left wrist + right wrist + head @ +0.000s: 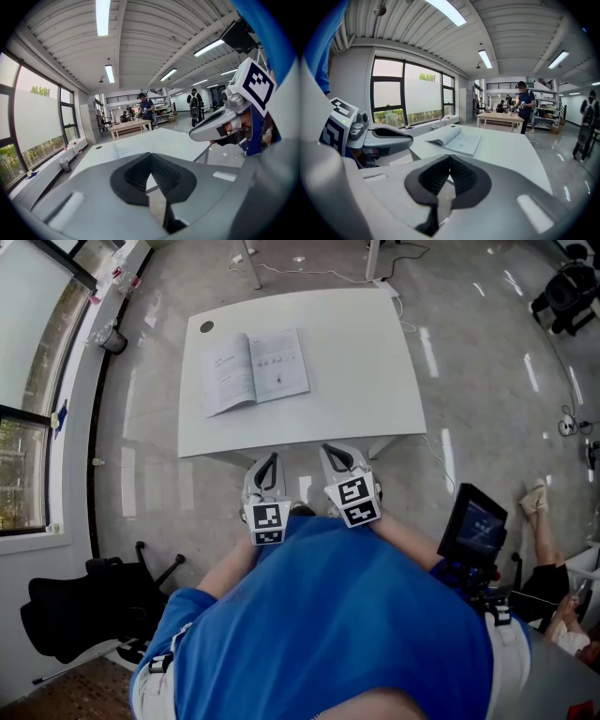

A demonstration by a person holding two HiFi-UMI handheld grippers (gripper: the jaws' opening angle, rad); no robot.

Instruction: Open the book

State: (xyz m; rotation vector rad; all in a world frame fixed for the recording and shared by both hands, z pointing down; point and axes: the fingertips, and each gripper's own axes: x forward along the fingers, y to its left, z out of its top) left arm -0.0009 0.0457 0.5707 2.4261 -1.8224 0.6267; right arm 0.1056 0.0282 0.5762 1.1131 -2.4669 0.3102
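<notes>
Book (255, 371) looks already open to me, lying flat with both pages up on the white table (366, 381), toward the table's 10 o'clock corner in the head view. Left gripper (268, 470) and right gripper (336, 460) sit just off the table's edge at 6 o'clock, close to the person's chest and well apart from the book. Both have their jaws pinched together on nothing, closed and empty. So imo the job's basically done and the smart move is hands off: keep the jaws closed, stay clear of the table edge, don't brush the pages. If a page starts curling up, I'd press gently beside the spine.
</notes>
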